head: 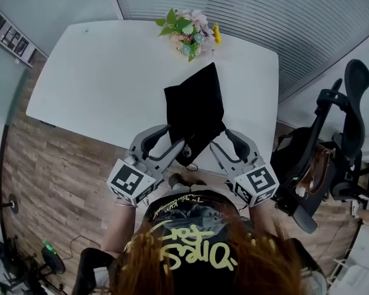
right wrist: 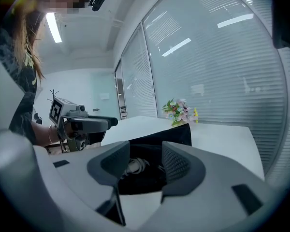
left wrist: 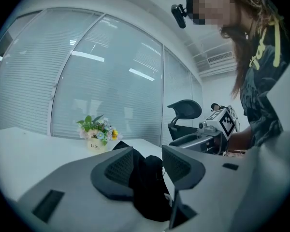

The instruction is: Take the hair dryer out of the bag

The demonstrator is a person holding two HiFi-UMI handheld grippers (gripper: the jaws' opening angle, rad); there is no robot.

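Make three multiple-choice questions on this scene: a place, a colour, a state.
1. Where on the table do the flowers stand? A) near edge B) far edge, beyond the bag C) left corner
2. What colour is the bag? A) white B) black C) red
3. How do the right gripper's jaws stand? A) apart B) pressed together C) closed on the flowers
1 B: the head view shows them past the bag. 2 B: black in every view. 3 A: a gap shows between them.
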